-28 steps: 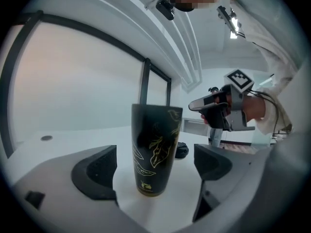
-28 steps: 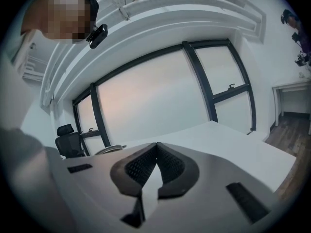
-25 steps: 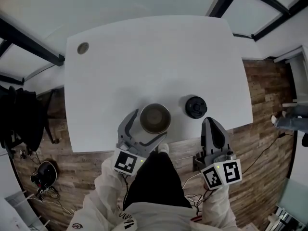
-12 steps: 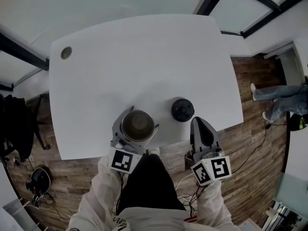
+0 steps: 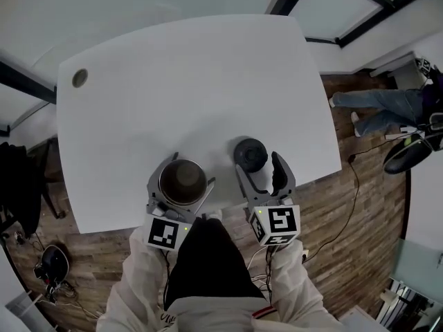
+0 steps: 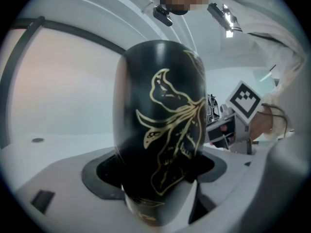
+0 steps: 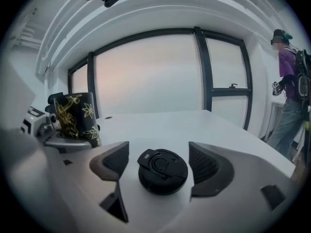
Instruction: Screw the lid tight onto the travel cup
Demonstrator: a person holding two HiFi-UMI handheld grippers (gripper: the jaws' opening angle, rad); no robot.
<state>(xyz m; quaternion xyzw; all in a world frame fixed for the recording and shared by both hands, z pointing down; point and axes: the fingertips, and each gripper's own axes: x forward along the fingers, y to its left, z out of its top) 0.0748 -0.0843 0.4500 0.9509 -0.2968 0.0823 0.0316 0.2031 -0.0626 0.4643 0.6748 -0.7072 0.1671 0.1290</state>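
A dark travel cup with gold flower print stands upright and uncovered near the front edge of the white table. My left gripper surrounds it; its jaws are closing, with the pads close beside the cup's walls. The black lid lies flat on the table to the cup's right. My right gripper straddles the lid; its jaws are opening, with a gap on each side of the lid. The right gripper view also shows the cup at left.
A round cable hole sits in the table's far left corner. The table's front edge runs just under both grippers. A person stands on the wooden floor at the right, beyond the table. Large windows are behind it.
My right gripper has moved forward from the table's front edge up to the lid, and its jaws have opened around it. The left gripper has slid further around the cup.
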